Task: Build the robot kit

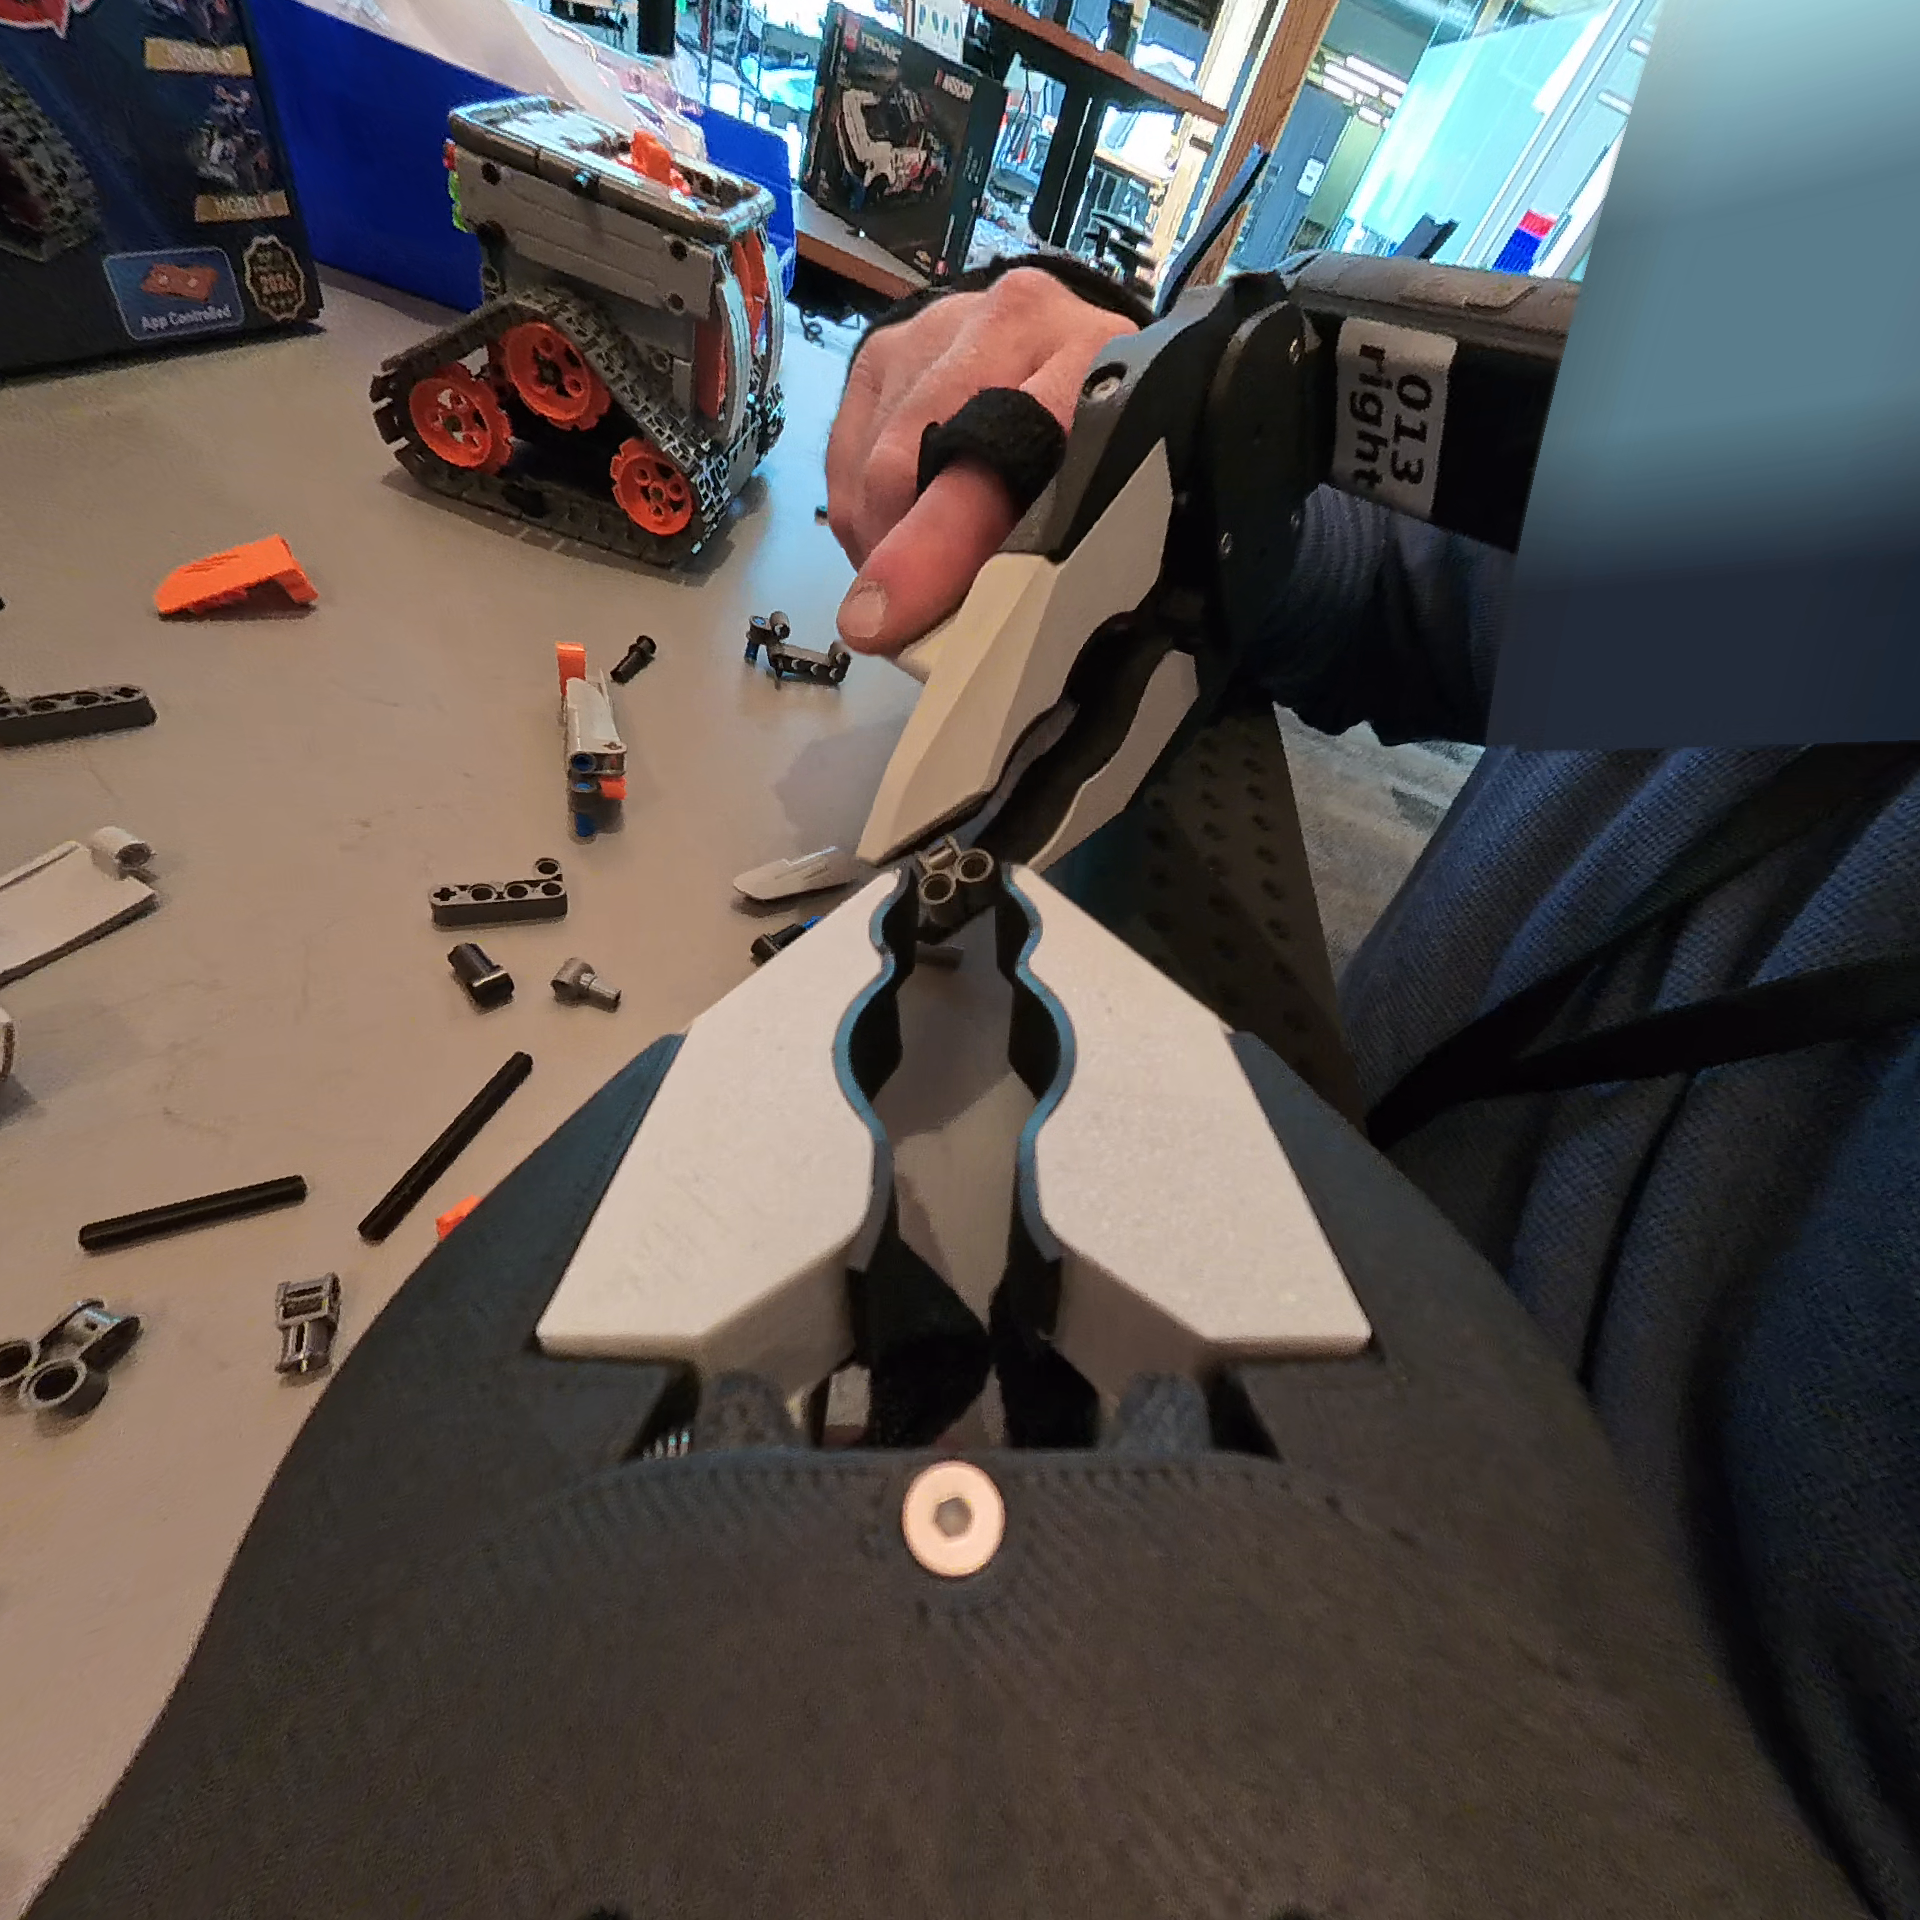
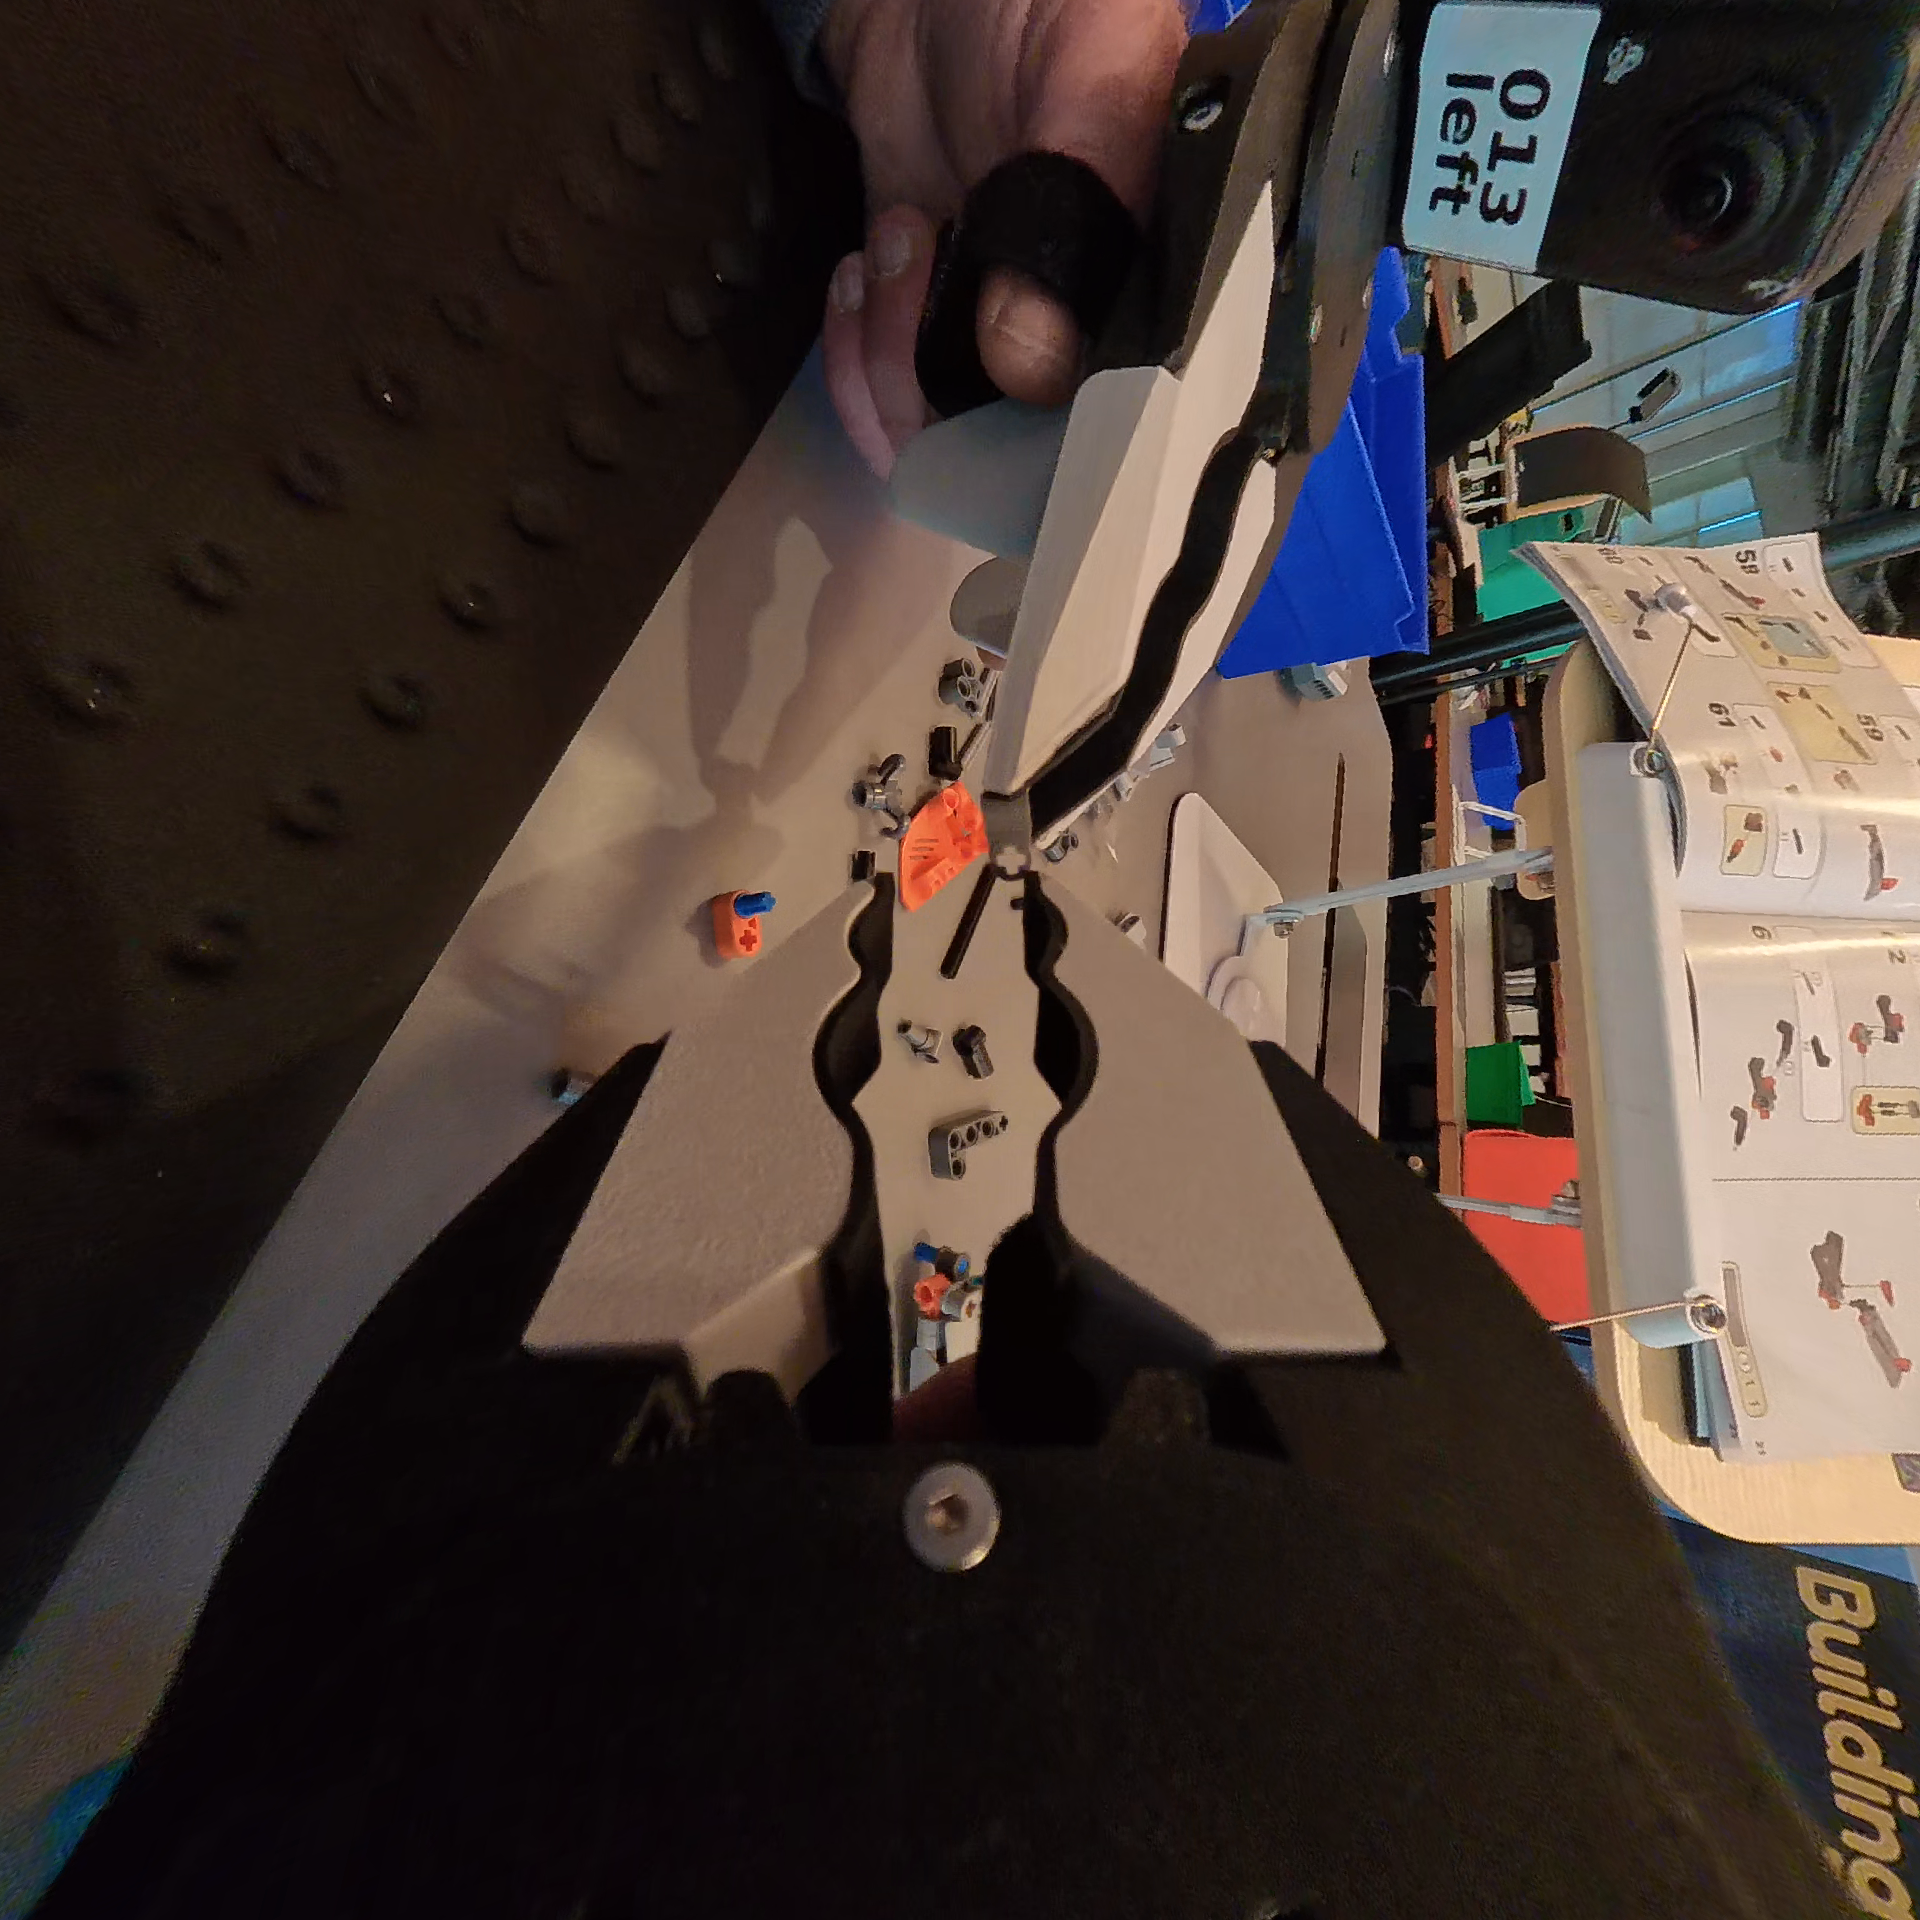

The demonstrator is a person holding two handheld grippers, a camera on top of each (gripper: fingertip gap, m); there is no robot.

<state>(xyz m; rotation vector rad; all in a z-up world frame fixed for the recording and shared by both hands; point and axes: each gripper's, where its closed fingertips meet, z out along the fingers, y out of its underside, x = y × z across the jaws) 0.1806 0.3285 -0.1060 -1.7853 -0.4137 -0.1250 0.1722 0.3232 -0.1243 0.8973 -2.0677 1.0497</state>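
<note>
Both grippers are meeting tip to tip at frame centre above the counter (image 1: 260, 1039), left gripper (image 1: 951, 883) pinching a small grey connector (image 1: 954, 876), right gripper (image 2: 956, 894) standing apart around it; any misalignment is risking a drop among loose pieces.

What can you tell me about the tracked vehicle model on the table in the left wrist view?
The tracked vehicle model stands upright on the grey table, built from plastic building-toy pieces. It has a boxy grey body, dark link treads looped around three visible orange wheels, orange curved side pieces and a small orange part on top. Neither gripper touches it; loose pieces lie around it, boxes behind.
</note>
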